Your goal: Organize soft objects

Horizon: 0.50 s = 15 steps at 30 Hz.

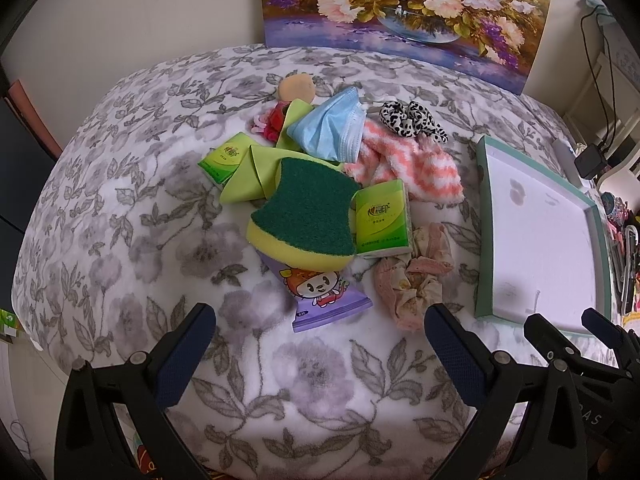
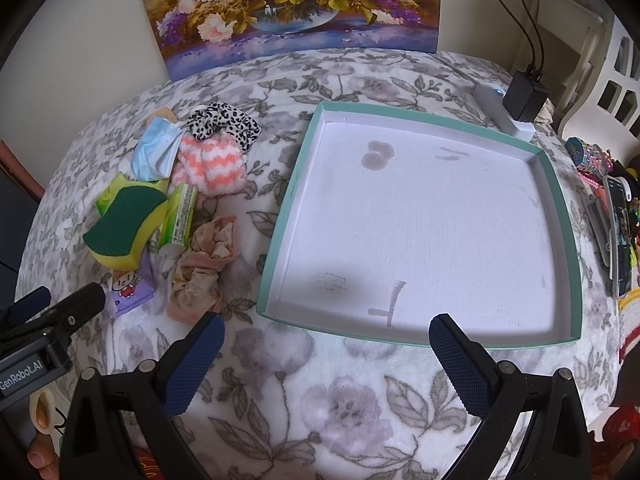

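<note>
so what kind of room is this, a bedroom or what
Probably a lived-in room at home, maybe a bedroom. The work surface is a plush floral blanket, a flower painting leans on the wall, and a charger is plugged into a power strip.

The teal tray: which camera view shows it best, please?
The right wrist view shows the teal tray best: all four walls and its white stained floor are visible, with nothing in it. The left wrist view shows it only at the right edge, foreshortened, its near corner partly hidden behind the right gripper.
</note>
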Tool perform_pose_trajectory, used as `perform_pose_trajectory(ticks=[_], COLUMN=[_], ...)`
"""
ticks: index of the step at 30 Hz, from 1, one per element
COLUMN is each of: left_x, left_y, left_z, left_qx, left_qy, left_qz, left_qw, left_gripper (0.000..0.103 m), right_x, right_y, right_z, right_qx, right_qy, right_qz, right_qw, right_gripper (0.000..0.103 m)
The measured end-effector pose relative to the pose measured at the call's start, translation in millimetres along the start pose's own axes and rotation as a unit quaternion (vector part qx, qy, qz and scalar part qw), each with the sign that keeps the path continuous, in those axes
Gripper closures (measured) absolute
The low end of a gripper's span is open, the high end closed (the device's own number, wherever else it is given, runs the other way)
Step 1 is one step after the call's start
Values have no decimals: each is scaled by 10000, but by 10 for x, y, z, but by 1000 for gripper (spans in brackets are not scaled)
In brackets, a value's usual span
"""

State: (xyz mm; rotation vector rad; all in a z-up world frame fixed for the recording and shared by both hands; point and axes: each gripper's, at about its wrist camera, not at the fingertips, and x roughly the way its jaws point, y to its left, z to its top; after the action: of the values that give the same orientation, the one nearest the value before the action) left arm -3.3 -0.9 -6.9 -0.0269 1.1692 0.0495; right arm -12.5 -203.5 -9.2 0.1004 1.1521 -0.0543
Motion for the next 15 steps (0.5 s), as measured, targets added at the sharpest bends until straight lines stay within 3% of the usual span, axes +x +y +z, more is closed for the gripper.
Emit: perform_pose_trajectory(ticks=[15], left_x=[1], left_y=[-9], left_z=[4], left_qx=[0], left_qy=[7], left_qz=[9], left_qw=[10000], left_gripper=[0], right_x=[12], right_y=[12], right_z=[-6], right_qx=[-29], right_qy=[20], right_qz=[-22], right_qw=[10000], right_gripper=[0])
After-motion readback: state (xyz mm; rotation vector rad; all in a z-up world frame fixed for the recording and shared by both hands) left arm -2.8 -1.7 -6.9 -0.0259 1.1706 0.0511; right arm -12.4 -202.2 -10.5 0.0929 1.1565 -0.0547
